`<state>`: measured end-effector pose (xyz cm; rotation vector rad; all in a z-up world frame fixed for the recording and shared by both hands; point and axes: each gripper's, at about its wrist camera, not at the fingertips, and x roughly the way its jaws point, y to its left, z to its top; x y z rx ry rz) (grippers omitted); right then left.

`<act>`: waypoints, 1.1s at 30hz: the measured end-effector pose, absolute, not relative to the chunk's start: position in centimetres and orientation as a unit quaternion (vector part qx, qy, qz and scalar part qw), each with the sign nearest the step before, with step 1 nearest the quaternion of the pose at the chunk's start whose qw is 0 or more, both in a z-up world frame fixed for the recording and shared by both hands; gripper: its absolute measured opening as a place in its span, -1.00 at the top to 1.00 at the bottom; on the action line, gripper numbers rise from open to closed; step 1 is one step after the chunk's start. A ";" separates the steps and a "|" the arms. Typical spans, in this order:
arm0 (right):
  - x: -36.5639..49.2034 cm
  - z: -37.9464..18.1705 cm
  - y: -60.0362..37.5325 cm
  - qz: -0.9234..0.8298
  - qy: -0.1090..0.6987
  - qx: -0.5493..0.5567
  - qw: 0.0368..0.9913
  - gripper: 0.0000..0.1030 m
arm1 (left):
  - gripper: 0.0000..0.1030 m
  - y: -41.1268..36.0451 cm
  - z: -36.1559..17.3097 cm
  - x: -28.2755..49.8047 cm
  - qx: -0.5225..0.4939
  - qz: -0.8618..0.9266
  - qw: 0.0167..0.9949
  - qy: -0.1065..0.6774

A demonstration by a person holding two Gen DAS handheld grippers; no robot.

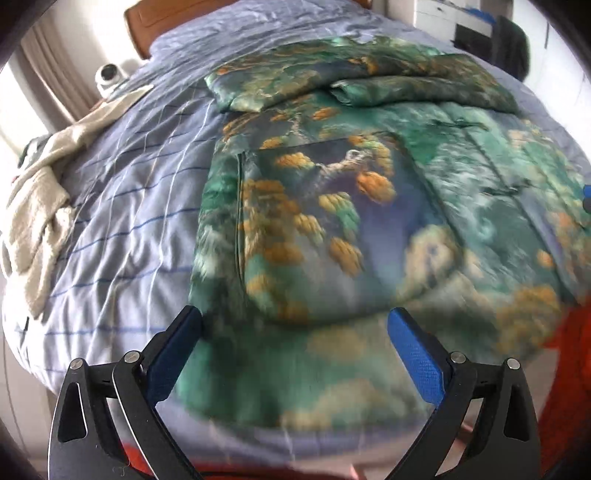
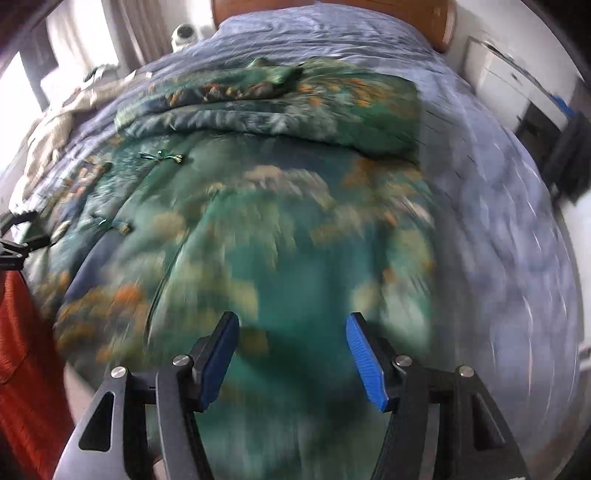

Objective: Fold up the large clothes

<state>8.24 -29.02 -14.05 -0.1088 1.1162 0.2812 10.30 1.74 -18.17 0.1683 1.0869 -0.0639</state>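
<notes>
A large green garment (image 1: 332, 206) printed with orange and yellow patterns lies spread flat on the bed, its sleeves folded across the top (image 1: 406, 88). It also fills the right wrist view (image 2: 266, 229), which is blurred. My left gripper (image 1: 295, 328) is open and empty above the garment's near hem. My right gripper (image 2: 291, 328) is open and empty above the garment's near right part. The tip of the left gripper shows at the left edge of the right wrist view (image 2: 14, 240).
The bed has a pale blue striped sheet (image 1: 129, 206) and a wooden headboard (image 1: 147, 22). A cream cloth (image 1: 40, 199) lies bunched at the bed's left edge. Orange-red fabric (image 2: 22, 332) hangs near me. White furniture (image 2: 517, 88) stands to the right.
</notes>
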 end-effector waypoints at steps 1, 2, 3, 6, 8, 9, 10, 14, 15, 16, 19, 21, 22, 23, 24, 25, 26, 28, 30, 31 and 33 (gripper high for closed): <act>7.4 -13.4 -30.0 0.126 0.525 -0.038 0.841 -0.20 | -0.95 2.3 -17.5 10.0 0.071 -0.034 0.856 0.512; 6.5 -12.5 -31.6 0.114 0.521 -0.017 0.846 -0.21 | -0.96 3.3 -16.6 9.8 0.052 -0.036 0.861 0.504; 6.1 -12.1 -32.9 0.106 0.518 -0.001 0.849 -0.29 | -0.98 4.5 -16.0 9.9 0.025 -0.035 0.866 0.498; 5.8 -11.8 -36.7 0.090 0.520 0.048 0.848 -0.54 | -0.98 8.6 -16.5 11.2 -0.051 -0.017 0.867 0.495; 6.4 -13.1 -38.7 0.098 0.535 0.087 0.835 -0.54 | -0.98 10.8 -18.4 12.4 -0.109 -0.020 0.849 0.517; 6.7 -14.0 -39.4 0.107 0.544 0.107 0.825 -0.54 | -0.98 11.2 -19.5 12.8 -0.135 -0.043 0.836 0.530; 7.2 -14.8 -39.5 0.113 0.554 0.123 0.816 -0.54 | -0.98 11.2 -20.4 13.1 -0.149 -0.063 0.826 0.540; 8.2 -17.5 -39.1 0.159 0.573 0.159 0.788 -0.53 | -0.98 9.3 -22.7 13.3 -0.134 -0.102 0.807 0.566; 8.3 -17.6 -38.7 0.174 0.572 0.171 0.783 -0.41 | -0.97 8.8 -22.5 13.0 -0.131 -0.110 0.807 0.565; 8.5 -17.8 -38.2 0.205 0.573 0.194 0.769 -0.10 | -0.94 8.3 -22.4 13.0 -0.131 -0.124 0.804 0.567; 8.7 -17.9 -36.6 0.213 0.588 0.174 0.761 0.40 | 0.03 7.6 -21.8 12.6 -0.124 -0.135 0.794 0.580; 8.9 -17.3 -36.5 0.219 0.585 0.182 0.760 0.60 | 0.68 7.6 -20.9 12.3 -0.126 -0.135 0.794 0.579; 8.9 -16.9 -36.5 0.220 0.581 0.186 0.761 0.65 | 0.71 7.6 -20.4 12.2 -0.133 -0.136 0.796 0.575; 8.8 -16.2 -36.4 0.222 0.575 0.187 0.765 0.66 | 0.76 7.7 -19.7 12.2 -0.138 -0.136 0.800 0.568; 8.7 -15.3 -36.2 0.227 0.567 0.187 0.769 0.67 | 0.78 7.7 -19.0 12.1 -0.140 -0.135 0.803 0.563; 8.5 -14.2 -36.1 0.231 0.558 0.189 0.774 0.67 | 0.79 7.6 -18.0 11.8 -0.143 -0.136 0.809 0.555; 8.3 -13.1 -36.0 0.234 0.550 0.191 0.779 0.68 | 0.79 7.5 -17.1 11.5 -0.146 -0.137 0.813 0.546; 7.9 -11.3 -35.9 0.240 0.537 0.192 0.785 0.69 | 0.79 7.2 -15.8 11.1 -0.151 -0.139 0.819 0.535; 7.3 -10.0 -35.8 0.244 0.530 0.191 0.790 0.69 | 0.79 7.2 -15.1 10.7 -0.149 -0.140 0.821 0.533; 6.8 -9.5 -35.9 0.245 0.528 0.191 0.790 0.69 | 0.79 7.2 -15.0 10.4 -0.146 -0.139 0.820 0.535; 6.0 -9.2 -36.0 0.246 0.529 0.194 0.788 0.69 | 0.79 7.5 -15.2 9.1 -0.140 -0.134 0.818 0.541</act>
